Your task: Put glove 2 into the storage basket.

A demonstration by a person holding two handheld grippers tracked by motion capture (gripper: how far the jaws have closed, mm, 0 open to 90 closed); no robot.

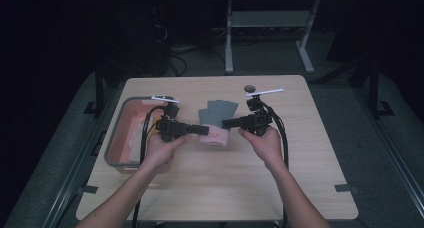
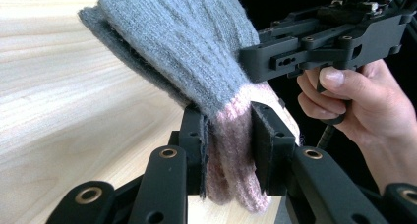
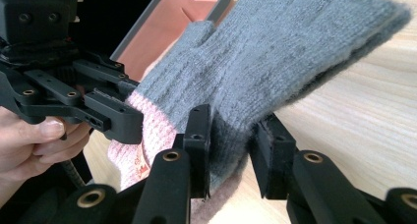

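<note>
Holding the glove (image 1: 216,122) between my two tools above the middle of the desk (image 1: 240,188), my left tool (image 1: 202,130) clamps its pink cuff, my right tool (image 1: 227,123) the grey palm edge, fingers pointing away from me.

left: pink tub (image 1: 117,138) blocks | centre: glove (image 1: 216,117) between tongs | near and right tabletop (image 1: 310,153): open

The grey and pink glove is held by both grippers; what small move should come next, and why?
Probably carry the glove leftward toward the pink bin. Both the left gripper and the right gripper have their jaws shut on it, at the pink cuff and the grey part, and the bin stands close beside the left hand.
</note>
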